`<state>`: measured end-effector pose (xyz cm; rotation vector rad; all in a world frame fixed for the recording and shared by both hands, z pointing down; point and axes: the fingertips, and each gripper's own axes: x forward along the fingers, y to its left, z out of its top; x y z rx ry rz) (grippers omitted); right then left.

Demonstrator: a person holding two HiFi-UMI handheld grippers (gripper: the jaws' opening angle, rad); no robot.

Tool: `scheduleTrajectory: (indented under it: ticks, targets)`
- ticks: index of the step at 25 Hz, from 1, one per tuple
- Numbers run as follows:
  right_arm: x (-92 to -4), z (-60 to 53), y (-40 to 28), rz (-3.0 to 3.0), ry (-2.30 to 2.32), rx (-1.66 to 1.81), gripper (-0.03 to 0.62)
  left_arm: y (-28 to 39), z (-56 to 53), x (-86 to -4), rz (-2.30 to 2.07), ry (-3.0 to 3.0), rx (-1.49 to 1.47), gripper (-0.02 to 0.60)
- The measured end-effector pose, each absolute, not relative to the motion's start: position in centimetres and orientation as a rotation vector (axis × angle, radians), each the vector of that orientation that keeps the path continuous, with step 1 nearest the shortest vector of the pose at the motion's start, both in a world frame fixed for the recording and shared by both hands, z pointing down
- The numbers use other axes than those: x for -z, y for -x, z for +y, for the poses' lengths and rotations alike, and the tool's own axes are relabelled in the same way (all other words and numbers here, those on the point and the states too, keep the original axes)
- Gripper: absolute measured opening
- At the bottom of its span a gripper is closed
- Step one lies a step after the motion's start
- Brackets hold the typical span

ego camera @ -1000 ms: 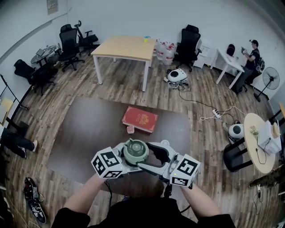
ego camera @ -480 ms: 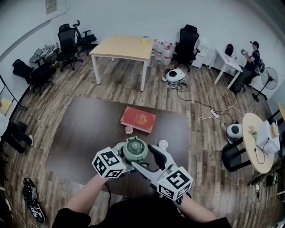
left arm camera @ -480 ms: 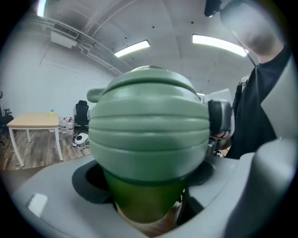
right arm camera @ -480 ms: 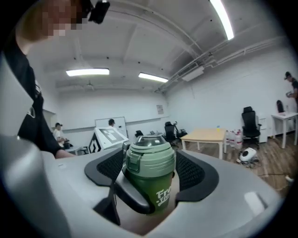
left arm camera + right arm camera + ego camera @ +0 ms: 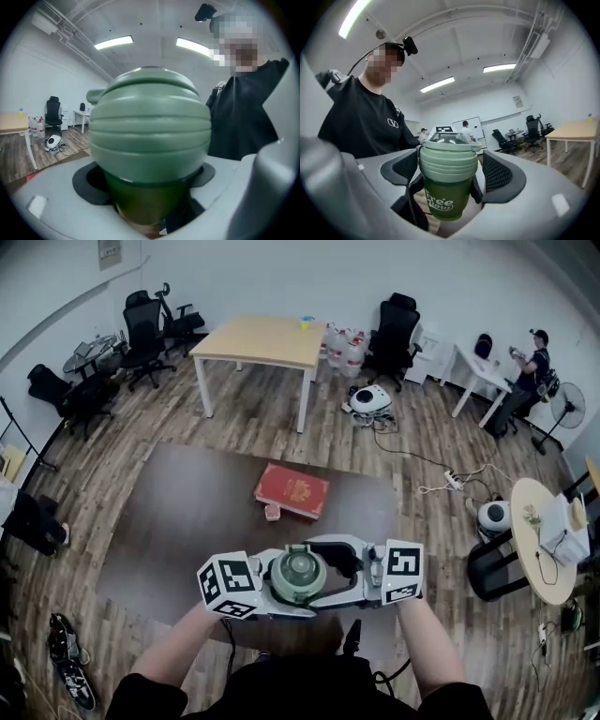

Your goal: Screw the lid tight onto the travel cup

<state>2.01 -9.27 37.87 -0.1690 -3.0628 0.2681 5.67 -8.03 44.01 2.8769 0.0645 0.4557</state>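
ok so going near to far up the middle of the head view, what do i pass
travel cup → red book → light wooden table

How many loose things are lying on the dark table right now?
2: a red book toward the dark table's far side, and a small pink thing beside the book's near-left edge. The travel cup, held above the near edge, may hide more.

The dark green travel cup [image 5: 440, 199] is upright in the air, its pale green ribbed lid [image 5: 449, 161] on top.
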Motion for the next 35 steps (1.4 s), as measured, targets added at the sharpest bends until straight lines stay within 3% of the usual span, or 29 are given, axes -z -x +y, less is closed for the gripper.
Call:
scheduleTrajectory:
  ticks: [4,13,17,23,24,25,26,30,35]
  targets:
    - [-37.7,-9.3,-1.1,-3.073,0.144,-0.286,0.431,-5.7,-8.7,-44.2,-0.016,-2.892,-0.476,0.411]
    - [-40.3,-13.0,0.1,-2.797,-1.012,-0.461,0.43,-3.9,-13.4,-46.8,-0.529,-2.871,-0.591,0.411]
    - [-40.9,-12.9,-0.1,-2.776,-1.06,-0.456,0.431,-4.0,-13.7,-47.5,-0.564,-2.885,-0.605,0.413]
    - [-41.1,-11.6,-2.5,-2.857,-0.966,-0.381,0.43,-0.5,-16.2,-46.8,-0.82,-2.825,-0.402,0.416]
    - [-41.6,-11.8,-4.0,-2.841,-1.026,-0.353,0.414,0.8,-16.7,-46.4,-0.918,-2.828,-0.367,0.416]
    - [-42.1,-12.3,-5.8,-2.817,-1.118,-0.326,0.248,2.1,-17.0,-46.1,-1.027,-2.84,-0.335,0.416]
    - [-42.5,-12.9,-7.8,-2.786,-1.227,-0.301,0.007,3.5,-17.2,-45.8,-1.139,-2.857,-0.307,0.417]
    - [-44.5,-14.1,-14.6,-2.599,-1.611,-0.13,0.006,8.9,-15.8,-45.8,-1.482,-2.826,-0.207,0.417]
    - [-47.4,-13.7,-19.5,-2.418,-1.825,-0.044,0.005,13.3,-14.2,-48.8,-1.583,-2.64,-0.195,0.417]
